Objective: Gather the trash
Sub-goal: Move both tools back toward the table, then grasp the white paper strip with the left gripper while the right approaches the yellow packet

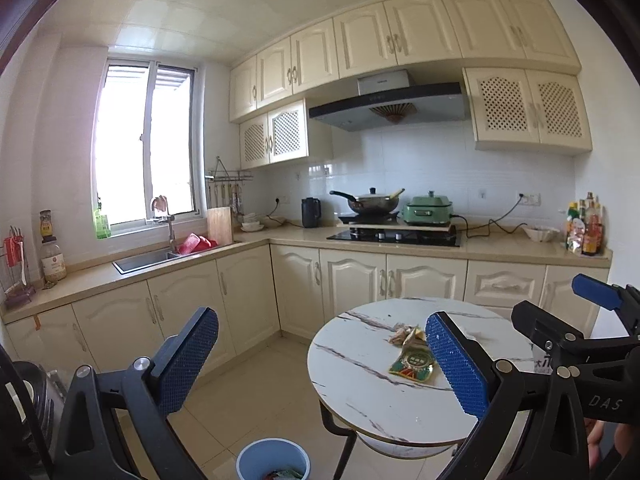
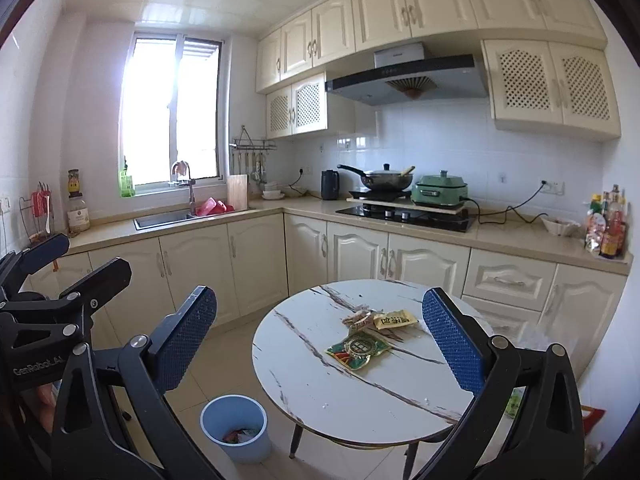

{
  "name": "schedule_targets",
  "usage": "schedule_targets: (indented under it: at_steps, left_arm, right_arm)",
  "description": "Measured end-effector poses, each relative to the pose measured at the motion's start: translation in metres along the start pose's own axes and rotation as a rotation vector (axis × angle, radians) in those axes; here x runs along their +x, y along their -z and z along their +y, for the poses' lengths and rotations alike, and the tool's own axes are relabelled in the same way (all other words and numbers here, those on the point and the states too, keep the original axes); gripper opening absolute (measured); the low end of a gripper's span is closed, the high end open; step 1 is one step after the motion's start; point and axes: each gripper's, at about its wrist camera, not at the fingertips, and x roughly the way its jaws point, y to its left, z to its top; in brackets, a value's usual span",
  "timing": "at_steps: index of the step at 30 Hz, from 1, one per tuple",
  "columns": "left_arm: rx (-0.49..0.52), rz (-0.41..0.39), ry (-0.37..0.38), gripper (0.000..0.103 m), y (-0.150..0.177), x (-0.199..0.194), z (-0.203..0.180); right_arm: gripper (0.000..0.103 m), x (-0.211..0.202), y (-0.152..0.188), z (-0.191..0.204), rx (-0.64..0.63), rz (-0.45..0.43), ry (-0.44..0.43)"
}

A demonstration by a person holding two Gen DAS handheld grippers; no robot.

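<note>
Left gripper [image 1: 322,360]: jaws spread wide, nothing between the blue pads, held raised and short of the round marble-pattern table [image 1: 360,396], apparently a ready stance for a pick. Right gripper [image 2: 320,340]: likewise wide open and empty, hovering at the near side of the same table, its fingers framing the litter, which suggests an approach not yet begun. Each tool shows at the edge of the other's view, so the two are held side by side. Trash, on the tabletop toward its far half: one green foil wrapper [image 2: 358,349], flattened, nearest; one yellow sachet [image 2: 394,319] just beyond it to the right; one small crumpled pinkish wrapper [image 2: 358,318] to the left of the sachet, close against it; whether these overlap cannot be told. Container: blue waste bin [image 2: 236,432] on the floor, near left of the table and just beside its leg, open-topped and upright, placed within easy reach of a drop from the table edge; it holds a few coloured scraps at the bottom and is mostly unfilled. Judged status: table litter uncollected. Far surroundings: cream cabinets, a sink [image 2: 162,219] at far left, a lidded wok [image 2: 386,179] and green cooker [image 2: 440,190] on the far counter, bottles at far right.
</note>
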Motion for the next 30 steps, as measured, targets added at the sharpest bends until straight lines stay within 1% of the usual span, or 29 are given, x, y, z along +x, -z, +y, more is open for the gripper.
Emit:
schedule_targets:
  at_steps: [4, 11, 16, 19, 23, 27, 30]
  left_arm:
    - [0.017, 0.086, 0.021, 0.102, 0.004, 0.045, -0.011]
    - [0.032, 0.268, 0.093, 0.102, 0.006, 0.144, -0.027]
    - [0.042, 0.401, 0.176, 0.102, 0.01, 0.224, -0.041]
    - [0.045, 0.457, 0.213, 0.102, 0.01, 0.269, -0.049]
    - [0.051, 0.507, 0.264, 0.102, 0.01, 0.326, -0.06]
    - [0.092, 0.542, 0.277, 0.102, 0.005, 0.386, -0.073]
    - [0.105, 0.58, 0.293, 0.1, 0.01, 0.438, -0.081]
  right_arm:
    - [0.103, 0.028, 0.016, -0.02, 0.027, 0.066, 0.021]
    - [0.103, 0.088, 0.055, -0.067, 0.084, 0.216, 0.063]
    - [0.103, 0.128, 0.083, -0.106, 0.129, 0.321, 0.097]
    - [0.103, 0.152, 0.096, -0.132, 0.149, 0.374, 0.114]
    - [0.103, 0.187, 0.106, -0.164, 0.172, 0.435, 0.124]
    - [0.103, 0.223, 0.107, -0.193, 0.182, 0.474, 0.147]
    - [0.103, 0.25, 0.105, -0.21, 0.169, 0.493, 0.165]
